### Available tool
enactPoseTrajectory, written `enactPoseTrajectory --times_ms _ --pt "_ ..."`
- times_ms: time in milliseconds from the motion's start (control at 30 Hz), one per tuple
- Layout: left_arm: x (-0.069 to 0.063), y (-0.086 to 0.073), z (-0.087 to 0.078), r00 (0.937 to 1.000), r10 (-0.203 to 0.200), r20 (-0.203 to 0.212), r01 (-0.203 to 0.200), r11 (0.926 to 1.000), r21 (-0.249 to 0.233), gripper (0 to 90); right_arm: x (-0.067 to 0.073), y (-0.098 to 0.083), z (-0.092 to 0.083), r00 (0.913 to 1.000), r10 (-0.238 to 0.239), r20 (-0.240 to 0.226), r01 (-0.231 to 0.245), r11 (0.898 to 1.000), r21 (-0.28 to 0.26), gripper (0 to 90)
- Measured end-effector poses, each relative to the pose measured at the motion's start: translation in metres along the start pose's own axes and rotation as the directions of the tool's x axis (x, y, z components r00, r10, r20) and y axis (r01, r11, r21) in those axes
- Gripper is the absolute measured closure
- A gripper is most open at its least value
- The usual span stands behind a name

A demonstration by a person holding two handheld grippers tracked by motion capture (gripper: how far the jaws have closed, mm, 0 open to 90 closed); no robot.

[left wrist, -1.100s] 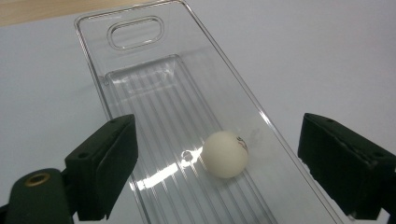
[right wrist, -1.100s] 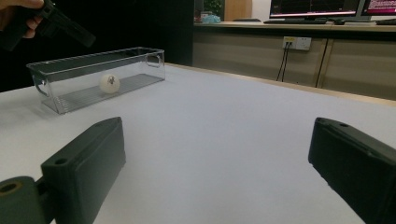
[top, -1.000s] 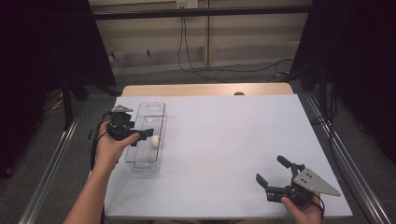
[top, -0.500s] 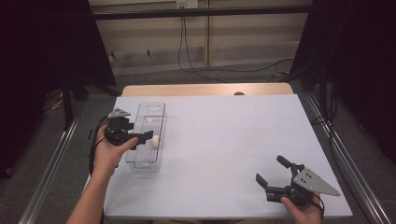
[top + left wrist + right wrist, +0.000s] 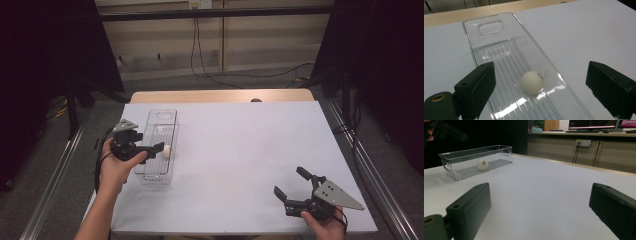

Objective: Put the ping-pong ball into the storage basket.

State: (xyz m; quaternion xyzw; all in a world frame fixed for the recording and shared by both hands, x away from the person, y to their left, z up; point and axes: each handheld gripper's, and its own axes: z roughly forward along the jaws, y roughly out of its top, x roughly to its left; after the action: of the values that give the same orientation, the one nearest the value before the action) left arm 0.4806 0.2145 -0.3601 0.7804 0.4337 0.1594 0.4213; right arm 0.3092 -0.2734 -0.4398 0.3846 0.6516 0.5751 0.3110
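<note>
A white ball (image 5: pixel 167 150) lies on the ribbed floor of a clear plastic tray (image 5: pixel 162 114) at the table's left. In the left gripper view the ball (image 5: pixel 532 82) rests loose in the tray (image 5: pixel 471 50), below and between the jaws. My left gripper (image 5: pixel 159 148) hovers over the tray's left side, open, its pads well apart from the ball. My right gripper (image 5: pixel 290 181) is open near the front right edge, with nothing between its jaws. From the right gripper view, tray (image 5: pixel 456 173) and ball (image 5: pixel 482 164) stand far off at the left.
A white sheet (image 5: pixel 240 150) covers the table, with a wooden strip (image 5: pixel 220 96) along the far edge. Metal rails run down both sides. Cables hang on the back wall. The left gripper (image 5: pixel 449 131) reaches in above the tray in the right gripper view.
My left gripper has drawn back slightly toward the table's near left. The ball stays where it was in the tray. The right gripper has not moved.
</note>
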Motion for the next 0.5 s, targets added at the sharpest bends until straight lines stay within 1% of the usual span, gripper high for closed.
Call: enactPoseTrajectory --times_ms 33,133,200,267,300,400,433,467,500 --pt "0.0 -0.0005 -0.0004 1.0 0.001 0.004 -0.001 1.0 0.0 9.3 -0.0002 0.0 -0.0002 1.0 -0.004 -0.004 0.004 1.0 0.001 3.4" --pt "-0.0008 -0.0026 -0.0007 1.0 0.002 -0.003 -0.002 1.0 -0.001 8.3 0.0 0.0001 -0.0002 1.0 -0.003 -0.005 0.003 1.0 0.002 3.3" --pt "-0.0003 -0.0038 -0.0016 0.9999 0.009 0.005 -0.009 1.0 0.002 8.3 0.0002 0.0001 -0.0001 1.0 0.001 -0.001 -0.001 1.0 0.001 3.3" --pt "-0.0018 -0.0053 -0.0022 1.0 0.001 -0.003 -0.001 1.0 -0.006 8.1 0.0001 0.0001 -0.0002 1.0 -0.002 -0.003 0.002 1.0 0.002 3.4" --pt "-0.0016 -0.006 -0.0028 1.0 0.003 0.005 -0.003 0.9999 -0.013 8.1 0.0 0.0001 -0.0003 1.0 -0.002 -0.004 0.003 1.0 0.002 3.4" --pt "-0.0021 -0.0077 -0.004 1.0 -0.002 0.005 0.002 0.9998 -0.019 7.9 0.0 0.0001 -0.0003 1.0 -0.003 -0.003 0.003 1.0 0.002 3.3" --pt "-0.0028 -0.0085 -0.004 1.0 -0.004 -0.004 0.004 0.9997 -0.024 7.9 0.0003 0.0002 -0.0001 1.0 0.001 0.0 -0.001 1.0 0.0 3.4" --pt "-0.0021 -0.009 -0.0048 1.0 0.004 0.0 -0.004 0.9998 -0.018 7.9 0.0002 0.0002 -0.0004 1.0 -0.002 -0.005 0.002 1.0 0.003 3.4" --pt "-0.0027 -0.0097 -0.0049 1.0 -0.003 0.001 0.003 0.9996 -0.027 7.6 0.0004 0.0002 -0.0002 1.0 0.0 -0.002 0.0 1.0 -0.001 3.4"
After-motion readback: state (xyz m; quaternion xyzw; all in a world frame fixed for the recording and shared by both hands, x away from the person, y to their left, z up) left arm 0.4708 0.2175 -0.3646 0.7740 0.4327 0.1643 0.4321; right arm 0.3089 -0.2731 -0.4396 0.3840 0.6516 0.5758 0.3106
